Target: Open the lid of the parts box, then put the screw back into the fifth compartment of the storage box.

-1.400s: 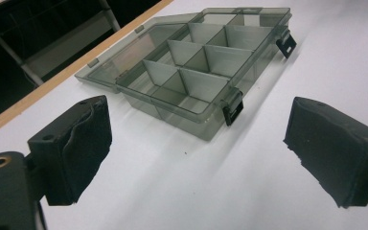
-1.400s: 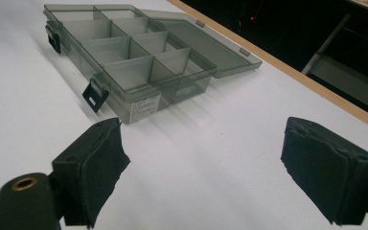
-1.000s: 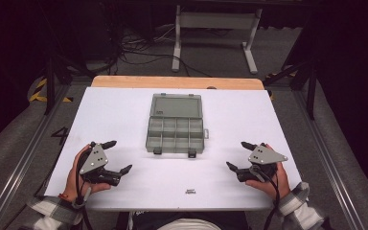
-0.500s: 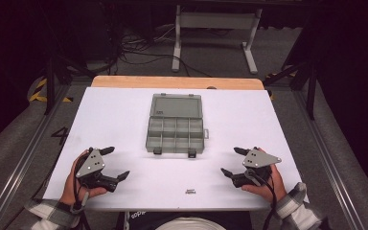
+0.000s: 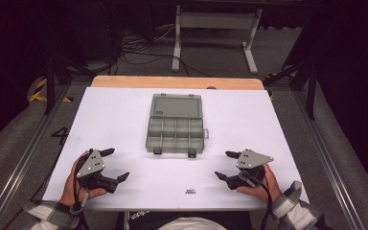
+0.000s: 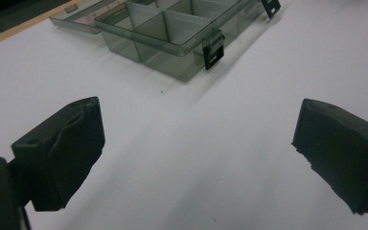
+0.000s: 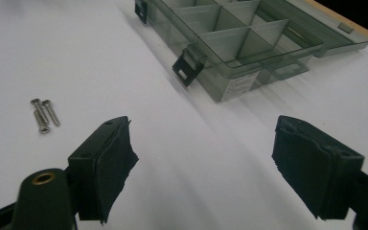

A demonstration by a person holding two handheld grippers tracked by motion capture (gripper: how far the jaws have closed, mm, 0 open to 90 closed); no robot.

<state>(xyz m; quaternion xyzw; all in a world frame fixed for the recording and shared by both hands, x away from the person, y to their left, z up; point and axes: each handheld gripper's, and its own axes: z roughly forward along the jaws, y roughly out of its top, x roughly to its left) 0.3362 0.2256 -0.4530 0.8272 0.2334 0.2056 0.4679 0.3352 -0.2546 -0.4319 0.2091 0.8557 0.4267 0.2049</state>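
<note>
Lying too small to make out from above, three screws, compartment box open, compartments bare, left gripper and right gripper spread wide, holding nothing.

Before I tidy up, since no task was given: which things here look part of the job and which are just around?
Likely in the job:
organizer box, lid open, compartments look empty
screws on the table
left gripper, open
right gripper, open

Just around:
white table
metal stand behind it
floor cables

We see: tabletop white, wood far edge | box smoky clear grey, black latches | tongs black, grey plates | screws silver | sleeves plaid
</note>
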